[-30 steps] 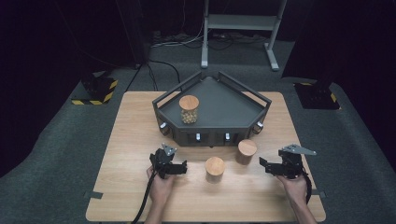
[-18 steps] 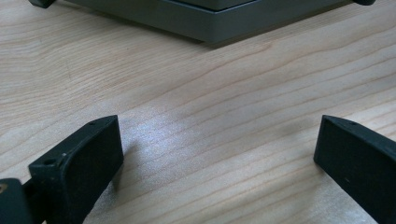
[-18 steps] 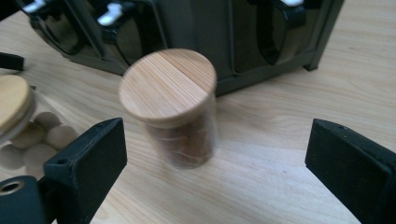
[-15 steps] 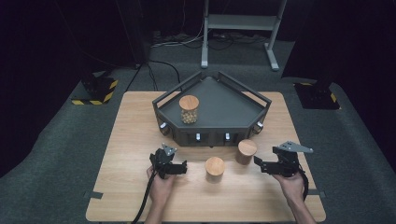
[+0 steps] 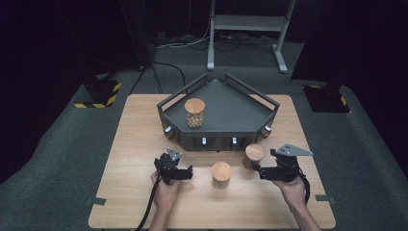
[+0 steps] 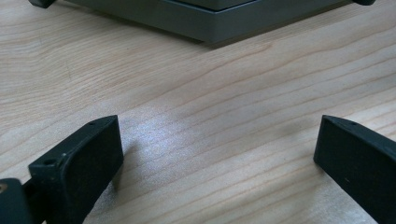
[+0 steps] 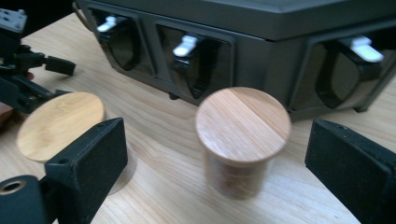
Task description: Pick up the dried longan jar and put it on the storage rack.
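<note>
The right tongs [image 7: 215,158] stand wide apart and face the nearest wooden-lidded jar [image 7: 243,140], probably to close around its glass body. This jar stands just in front of the dark tray [image 5: 226,130], toward the right half of the table [image 5: 134,144]. The left tongs [image 5: 180,172] are also apart, over bare wood and holding nothing. I count three jars: the second jar [image 5: 221,174] nearer the front edge, the third jar [image 5: 195,113] on the tray.

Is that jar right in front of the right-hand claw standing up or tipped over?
Upright. The jar stands on its base on the table, its wooden lid level on top, between the right gripper's spread jaws and apart from both.
</note>
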`<state>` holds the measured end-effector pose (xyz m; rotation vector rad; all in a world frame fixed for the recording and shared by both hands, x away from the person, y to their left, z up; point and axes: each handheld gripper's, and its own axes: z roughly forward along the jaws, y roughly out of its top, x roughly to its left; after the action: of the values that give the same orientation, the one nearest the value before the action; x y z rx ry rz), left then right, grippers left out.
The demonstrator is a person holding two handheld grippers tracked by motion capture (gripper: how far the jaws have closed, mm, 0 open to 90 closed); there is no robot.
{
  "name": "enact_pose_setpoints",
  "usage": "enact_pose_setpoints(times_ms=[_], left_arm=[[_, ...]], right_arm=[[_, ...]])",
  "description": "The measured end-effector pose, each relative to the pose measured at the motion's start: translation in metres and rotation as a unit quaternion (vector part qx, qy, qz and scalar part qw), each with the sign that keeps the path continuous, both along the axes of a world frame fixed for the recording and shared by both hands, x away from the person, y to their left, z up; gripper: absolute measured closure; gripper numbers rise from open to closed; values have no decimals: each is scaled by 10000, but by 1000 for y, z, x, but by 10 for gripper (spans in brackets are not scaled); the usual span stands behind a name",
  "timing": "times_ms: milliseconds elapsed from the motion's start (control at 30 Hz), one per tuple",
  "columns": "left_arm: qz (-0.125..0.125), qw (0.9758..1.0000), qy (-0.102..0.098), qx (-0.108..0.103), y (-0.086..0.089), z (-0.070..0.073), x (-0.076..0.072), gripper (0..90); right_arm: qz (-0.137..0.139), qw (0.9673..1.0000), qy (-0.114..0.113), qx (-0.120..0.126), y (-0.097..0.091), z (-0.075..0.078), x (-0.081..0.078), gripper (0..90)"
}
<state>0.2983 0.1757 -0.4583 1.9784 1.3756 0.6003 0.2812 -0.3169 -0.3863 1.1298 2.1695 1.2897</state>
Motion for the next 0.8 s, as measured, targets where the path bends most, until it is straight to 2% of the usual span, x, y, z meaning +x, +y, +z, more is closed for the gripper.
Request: enact_pose_setpoints(times_ms=[367, 467, 800], left_arm=[[0, 10000, -1, 0, 0, 0, 0, 14], [1, 10000, -1, 0, 0, 0, 0, 14], [1, 10000, -2, -2, 0, 0, 0, 14]], right_arm=[[403, 9992, -26, 30, 16, 2, 0, 52], [610, 9981, -2, 52, 22, 1, 2, 55], [1004, 9949, 27, -10, 41, -3, 3, 56]])
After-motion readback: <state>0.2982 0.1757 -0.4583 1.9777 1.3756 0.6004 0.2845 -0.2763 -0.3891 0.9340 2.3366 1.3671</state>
